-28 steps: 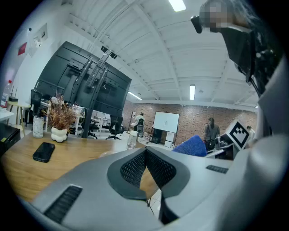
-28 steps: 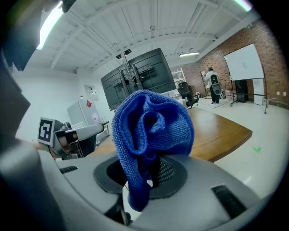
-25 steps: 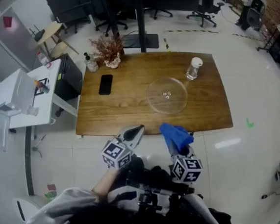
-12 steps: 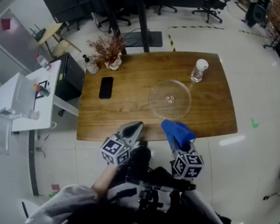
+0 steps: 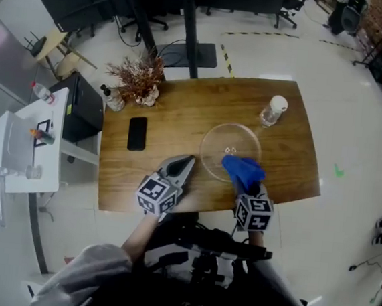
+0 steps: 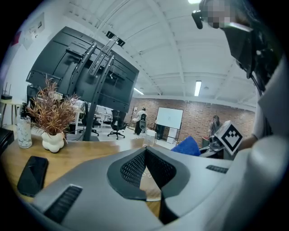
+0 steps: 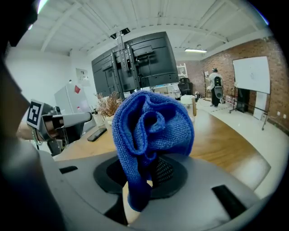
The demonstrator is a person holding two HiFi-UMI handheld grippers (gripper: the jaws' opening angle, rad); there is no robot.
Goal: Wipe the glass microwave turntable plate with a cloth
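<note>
Wooden table (image 5: pixel 174 114), head view: glass plate (image 5: pixel 212 143) mid-table, blue cloth (image 5: pixel 242 169) over its near edge, in right gripper (image 5: pixel 245 181); left gripper (image 5: pixel 186 163) near plate's left. Left gripper view: jaws together, nothing between. Right gripper view: jaws clamped on cloth.

head: overhead, downward | gripper views: low, close, sharing table (image 5: pixel 181 111)

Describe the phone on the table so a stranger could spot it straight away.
Start at the wooden table. On its left part, nearer the person than the dried plant, lies the phone. It is the only flat black rectangle on the tabletop.
</note>
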